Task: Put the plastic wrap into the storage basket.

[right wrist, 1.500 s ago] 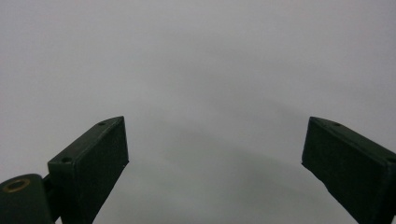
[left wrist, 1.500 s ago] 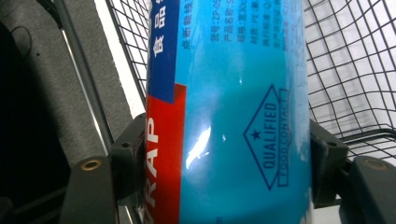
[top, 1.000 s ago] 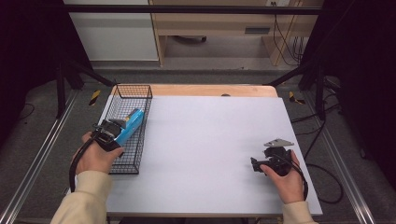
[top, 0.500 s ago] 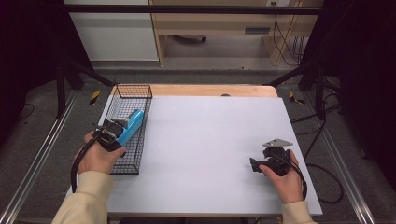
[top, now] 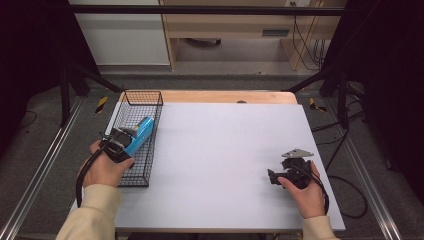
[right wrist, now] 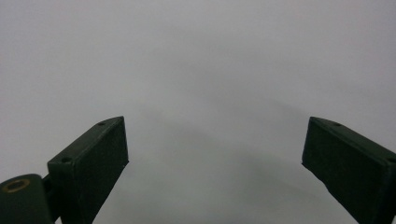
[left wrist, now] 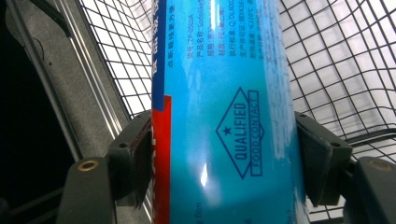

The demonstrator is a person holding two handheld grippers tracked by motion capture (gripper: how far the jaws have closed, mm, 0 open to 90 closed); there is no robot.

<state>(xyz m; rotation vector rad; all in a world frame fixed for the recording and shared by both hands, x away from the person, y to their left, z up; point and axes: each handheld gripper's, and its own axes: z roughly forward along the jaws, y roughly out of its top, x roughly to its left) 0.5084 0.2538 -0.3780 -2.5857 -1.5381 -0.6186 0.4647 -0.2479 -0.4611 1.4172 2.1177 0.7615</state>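
Left gripper [top: 131, 135] is clamped on a blue box [top: 140, 133]; in the left gripper view both pads [left wrist: 140, 149] press the box's [left wrist: 224, 107] two long sides, so it's gripping it, jaws w/ the box squeezed between them. The box runs straight out ahead of the gripper, lengthwise along the jaws, tilted up a bit at its far end. Print on it reads "QUALIFIED FOOD CONTACT", w/ a red strip along the edge by the left pad.

Box and gripper tips sit inside a black wire basket [top: 150, 100] at the desk's left edge; basket mesh [left wrist: 345, 60] shows behind and to both sides of the box. Whether the box touches the basket floor: can't tell.

Right gripper [top: 272, 176] is well apart from the left one, over bare desk [top: 225, 145] near the person's side, held low in the right hand [top: 305, 192]. Its jaws stand wide open, nothing between them, just grey desk surface [right wrist: 210, 70] ahead. Left hand [top: 102, 167] wraps the left gripper's body just outside the basket, cable trailing back along the sleeve.
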